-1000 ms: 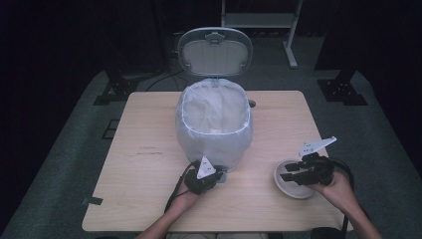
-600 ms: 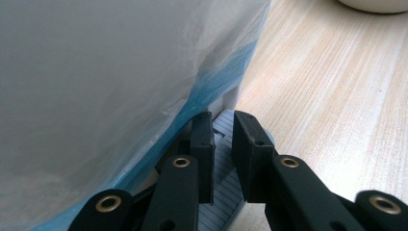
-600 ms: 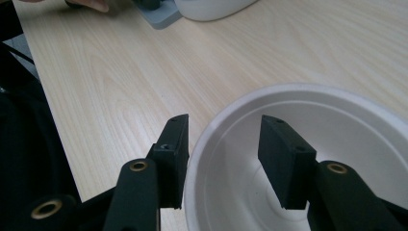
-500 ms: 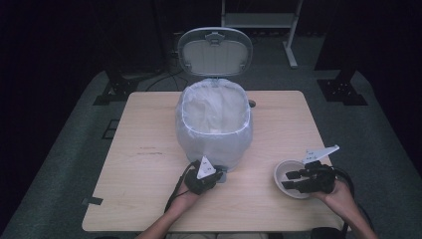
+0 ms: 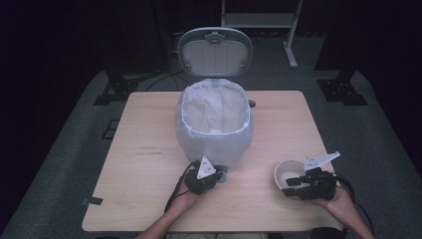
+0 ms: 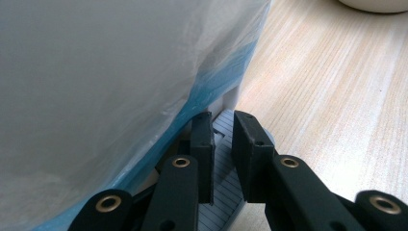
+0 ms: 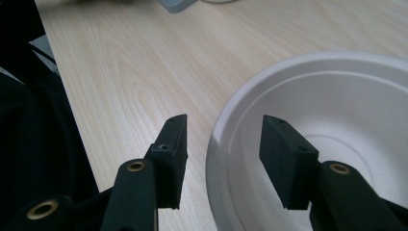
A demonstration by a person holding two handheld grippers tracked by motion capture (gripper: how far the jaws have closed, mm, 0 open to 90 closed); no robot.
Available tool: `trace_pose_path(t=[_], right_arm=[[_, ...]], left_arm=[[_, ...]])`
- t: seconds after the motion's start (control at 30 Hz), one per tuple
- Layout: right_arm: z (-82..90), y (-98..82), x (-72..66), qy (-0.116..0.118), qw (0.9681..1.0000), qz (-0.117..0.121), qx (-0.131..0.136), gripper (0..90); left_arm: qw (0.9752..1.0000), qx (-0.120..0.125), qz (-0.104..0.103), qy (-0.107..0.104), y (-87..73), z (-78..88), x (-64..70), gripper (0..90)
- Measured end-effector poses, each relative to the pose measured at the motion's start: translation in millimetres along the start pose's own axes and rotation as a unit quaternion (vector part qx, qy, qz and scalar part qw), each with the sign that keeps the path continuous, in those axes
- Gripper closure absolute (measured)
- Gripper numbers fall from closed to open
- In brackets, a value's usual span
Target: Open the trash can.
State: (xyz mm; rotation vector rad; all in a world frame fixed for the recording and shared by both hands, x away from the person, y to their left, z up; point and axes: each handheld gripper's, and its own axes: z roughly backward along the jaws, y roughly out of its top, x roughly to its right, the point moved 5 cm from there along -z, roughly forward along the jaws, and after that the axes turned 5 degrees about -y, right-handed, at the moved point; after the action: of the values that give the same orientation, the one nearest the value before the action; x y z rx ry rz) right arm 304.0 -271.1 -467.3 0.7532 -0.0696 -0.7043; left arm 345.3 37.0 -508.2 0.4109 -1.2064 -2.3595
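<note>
The tabletop (image 5: 149, 149) is pale wood, and a bin (image 5: 215, 124) lined with a white bag (image 5: 214, 107) stands near its middle, its lid (image 5: 215, 51) tipped up and open at the back. In the left claw view the bag (image 6: 96, 72) bulges over a blue edge just above the jaws.

The bowl (image 5: 288, 172), white and round, sits on the tabletop to the right of the bin and well apart from it, near the front edge.

The left claw (image 5: 214, 175) rests at the foot of the bin, on its front side. Its jaws are drawn together over the grey ribbed pedal (image 6: 221, 187) there, with a narrow gap between the pads.

The right claw (image 5: 289, 185) straddles the near rim of the bowl (image 7: 337, 144): one jaw stands outside the rim over the wood, the other inside the bowl. The jaws are apart and have just been opening a little; the pads do not press on the rim.
</note>
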Motion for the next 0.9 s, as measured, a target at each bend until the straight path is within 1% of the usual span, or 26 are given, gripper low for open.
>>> trace_pose_path(t=[0.1,0.2,0.37,0.5,0.6,0.63,0.77,0.9], right_arm=[[-3.3,-2.8,-0.8,-0.002,1.0000,0.003,-0.007,51.3],[-6.1,-2.8,-1.5,-0.003,0.9999,0.008,-0.012,51.3],[-14.9,-4.8,-0.5,-0.007,0.9994,0.017,-0.031,51.4],[-20.7,-5.7,0.7,-0.022,0.9985,0.023,-0.045,53.8],[-24.2,-7.0,2.9,-0.026,0.9979,0.026,-0.054,56.1],[-25.0,-7.2,3.5,-0.025,0.9979,0.023,-0.054,57.3],[-26.0,-6.0,5.0,-0.032,0.9979,0.025,-0.051,60.7],[-21.8,-3.3,5.2,-0.041,0.9980,0.027,-0.041,64.9]], left_arm=[[1.0000,0.002,0.002,0.000,0.1,-0.3,0.3,79.0],[1.0000,0.000,-0.003,0.000,0.1,0.1,-0.4,79.0],[1.0000,0.000,0.003,-0.001,-0.1,-0.2,0.3,79.0],[1.0000,0.004,0.006,-0.002,0.1,-0.6,0.6,79.0],[1.0000,0.003,0.006,-0.002,0.1,-0.5,0.2,78.7],[1.0000,0.003,0.005,-0.002,0.1,-0.4,0.1,78.7],[1.0000,0.003,0.005,-0.003,0.1,-0.4,0.0,78.7],[1.0000,0.004,0.007,-0.004,0.2,-0.6,0.1,78.7]])
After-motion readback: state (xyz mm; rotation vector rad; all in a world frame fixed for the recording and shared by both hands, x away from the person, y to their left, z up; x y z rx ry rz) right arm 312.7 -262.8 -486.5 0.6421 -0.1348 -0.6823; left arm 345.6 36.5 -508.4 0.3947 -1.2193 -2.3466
